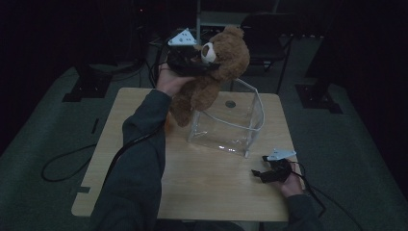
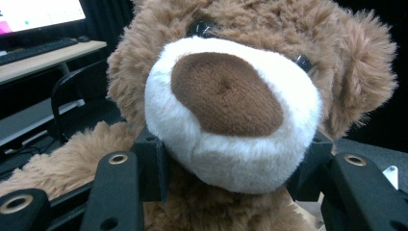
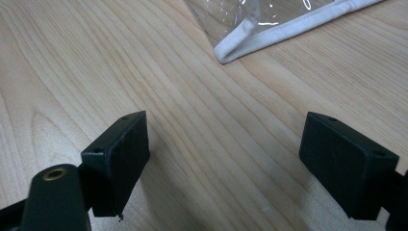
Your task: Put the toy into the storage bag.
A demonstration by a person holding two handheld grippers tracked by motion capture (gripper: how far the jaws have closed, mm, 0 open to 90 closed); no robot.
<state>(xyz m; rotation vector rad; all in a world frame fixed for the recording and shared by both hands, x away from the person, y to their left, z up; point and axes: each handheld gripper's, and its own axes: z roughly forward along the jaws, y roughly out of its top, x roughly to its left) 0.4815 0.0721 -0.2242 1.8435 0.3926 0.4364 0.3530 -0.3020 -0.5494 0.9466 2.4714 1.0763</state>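
Observation:
A brown teddy bear (image 1: 216, 72) with a white muzzle hangs in the air above the far left of the table, its legs dangling beside a clear plastic bag (image 1: 231, 122) with white trim. My left gripper (image 1: 204, 60) is shut on the bear's head. In the left gripper view the pads press on both sides of the bear's muzzle (image 2: 231, 115). My right gripper (image 1: 257, 173) rests low on the table at the near right, jaws wide apart with bare wood between them. In the right gripper view a corner of the bag (image 3: 250, 33) lies just ahead.
The wooden table (image 1: 202, 192) has bare surface in front of the bag. Black cables (image 1: 62, 163) trail off the left edge and from the right gripper. A chair (image 1: 269, 33) and stands sit in the dark beyond the table.

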